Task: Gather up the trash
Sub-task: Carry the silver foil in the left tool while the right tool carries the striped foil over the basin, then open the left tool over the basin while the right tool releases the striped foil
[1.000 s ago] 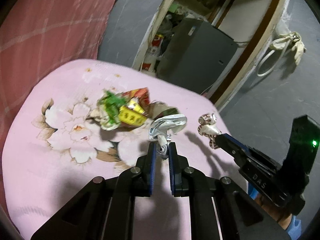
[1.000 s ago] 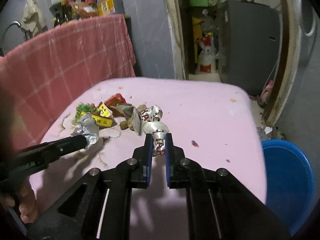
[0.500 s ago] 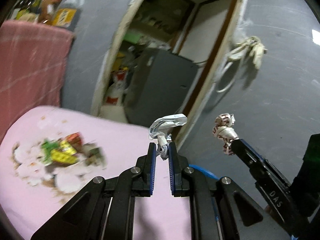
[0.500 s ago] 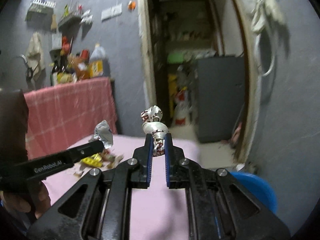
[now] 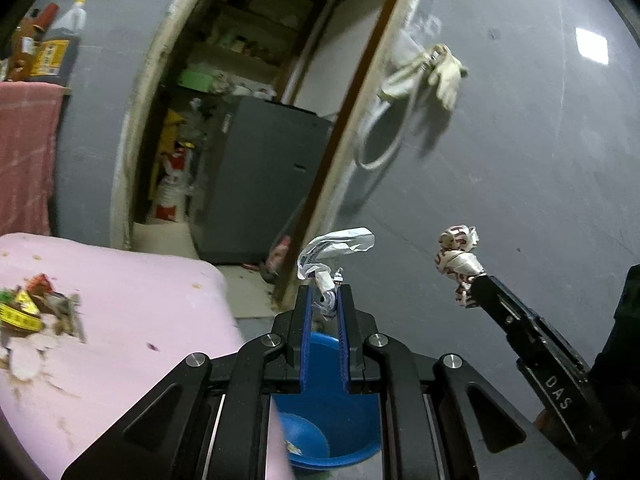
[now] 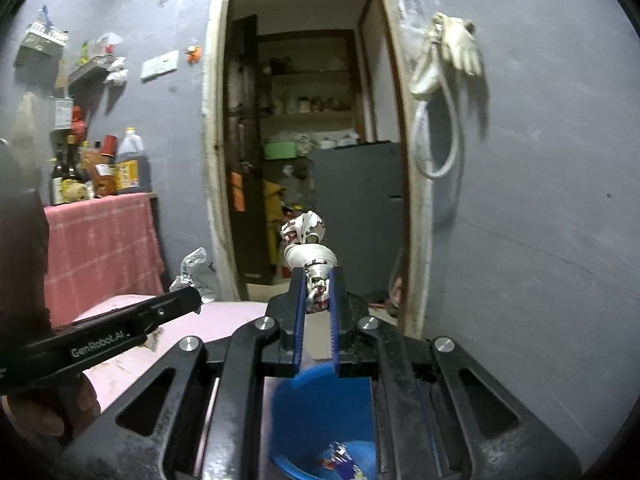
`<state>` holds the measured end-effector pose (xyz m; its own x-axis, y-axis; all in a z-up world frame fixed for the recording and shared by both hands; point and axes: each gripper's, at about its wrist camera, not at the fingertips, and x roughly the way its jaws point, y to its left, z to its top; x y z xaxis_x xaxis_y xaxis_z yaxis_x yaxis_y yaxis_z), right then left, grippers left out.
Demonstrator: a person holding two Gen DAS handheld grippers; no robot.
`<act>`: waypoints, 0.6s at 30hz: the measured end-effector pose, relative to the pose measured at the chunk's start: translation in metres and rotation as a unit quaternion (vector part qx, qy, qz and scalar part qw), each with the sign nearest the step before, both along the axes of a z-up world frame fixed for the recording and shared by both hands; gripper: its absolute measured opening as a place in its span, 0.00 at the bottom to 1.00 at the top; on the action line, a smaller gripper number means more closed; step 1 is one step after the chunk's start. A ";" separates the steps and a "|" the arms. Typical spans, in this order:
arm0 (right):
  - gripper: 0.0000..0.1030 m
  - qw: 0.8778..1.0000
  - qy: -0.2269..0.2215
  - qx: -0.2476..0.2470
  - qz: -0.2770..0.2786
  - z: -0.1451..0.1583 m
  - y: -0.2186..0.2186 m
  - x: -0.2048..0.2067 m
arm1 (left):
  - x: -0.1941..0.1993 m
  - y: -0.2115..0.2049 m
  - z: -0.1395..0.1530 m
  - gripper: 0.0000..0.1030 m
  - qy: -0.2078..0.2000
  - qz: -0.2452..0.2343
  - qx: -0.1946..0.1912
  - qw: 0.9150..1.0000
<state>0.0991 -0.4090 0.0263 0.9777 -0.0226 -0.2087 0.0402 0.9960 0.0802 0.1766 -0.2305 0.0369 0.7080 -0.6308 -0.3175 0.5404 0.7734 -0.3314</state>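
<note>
Two grippers each held one piece of trash above one blue basin: the left gripper was clamped on a crumpled white wrapper, the right gripper on a twisted white-and-red wrapper. In the basin lay perhaps two small scraps, too blurred to count surely. More wrappers lay in one heap on the pink table.

We see a crumpled white plastic wrapper and a twisted red-and-white wrapper above the blue plastic bin.
</note>
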 end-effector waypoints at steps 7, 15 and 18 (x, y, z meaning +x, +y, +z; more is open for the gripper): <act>0.11 0.999 0.039 0.020 -0.026 -0.029 -0.037 -0.002 | 0.006 -0.038 -0.023 0.09 0.030 -0.029 0.026 0.999; 0.11 0.995 0.085 0.044 -0.029 -0.061 -0.054 0.010 | 0.026 -0.059 -0.057 0.09 0.099 -0.040 0.064 0.992; 0.11 0.993 0.102 0.050 -0.028 -0.070 -0.055 0.016 | 0.030 -0.061 -0.069 0.10 0.121 -0.042 0.070 0.989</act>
